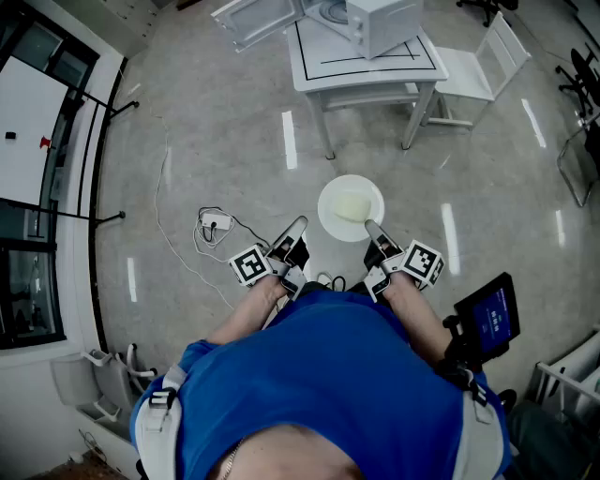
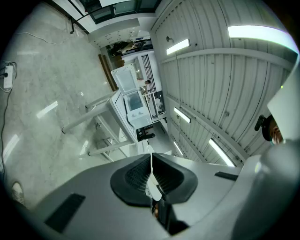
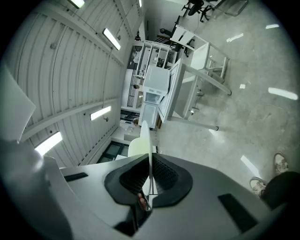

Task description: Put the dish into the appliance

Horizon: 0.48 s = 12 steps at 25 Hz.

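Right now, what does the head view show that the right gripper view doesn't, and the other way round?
Head view only: the plate seen from above as a full round, the left gripper, and a power strip on the floor.
Right gripper view only: the right gripper with its jaws shut on the plate's rim, seen edge-on, plus ceiling lights and shoes.
Both: the plate, the white table and the microwave with its door open.
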{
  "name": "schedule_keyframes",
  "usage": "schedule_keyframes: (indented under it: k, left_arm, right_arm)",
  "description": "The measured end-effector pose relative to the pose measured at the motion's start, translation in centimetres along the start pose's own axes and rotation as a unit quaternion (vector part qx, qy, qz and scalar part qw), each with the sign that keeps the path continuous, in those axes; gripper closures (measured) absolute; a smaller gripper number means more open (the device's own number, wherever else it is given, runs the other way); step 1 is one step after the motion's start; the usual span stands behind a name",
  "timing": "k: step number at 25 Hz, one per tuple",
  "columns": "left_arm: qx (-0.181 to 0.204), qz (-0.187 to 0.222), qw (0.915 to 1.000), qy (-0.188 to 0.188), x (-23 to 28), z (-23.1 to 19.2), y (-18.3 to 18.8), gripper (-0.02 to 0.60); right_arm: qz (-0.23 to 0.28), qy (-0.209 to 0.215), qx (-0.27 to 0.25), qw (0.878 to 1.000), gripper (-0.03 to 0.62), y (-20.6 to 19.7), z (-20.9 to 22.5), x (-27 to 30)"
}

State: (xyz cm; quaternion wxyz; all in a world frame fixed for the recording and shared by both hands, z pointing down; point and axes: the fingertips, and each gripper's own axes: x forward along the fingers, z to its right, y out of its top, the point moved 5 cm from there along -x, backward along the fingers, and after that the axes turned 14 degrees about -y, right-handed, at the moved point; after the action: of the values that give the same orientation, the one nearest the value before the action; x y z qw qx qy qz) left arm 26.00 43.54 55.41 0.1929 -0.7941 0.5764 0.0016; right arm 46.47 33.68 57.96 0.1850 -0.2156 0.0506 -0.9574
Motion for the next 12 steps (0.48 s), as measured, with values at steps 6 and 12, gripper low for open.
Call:
schedule_keyframes:
  k: [6,12]
  left_arm:
    - [0.0,-0.001,1.0,-0.002,-0.05,0.07,0.13,0.568]
    - [0.005,0.003,1.0,-0.002,-0.35,0.4,0.46,0.568]
  right_arm:
    - [0.005,0.007,0.0,1.0,0.582,0.24,-0.07,0.11]
    - [-0.005,0.011,0.011,1.0,0.582,-0.07,-0.66,0.31]
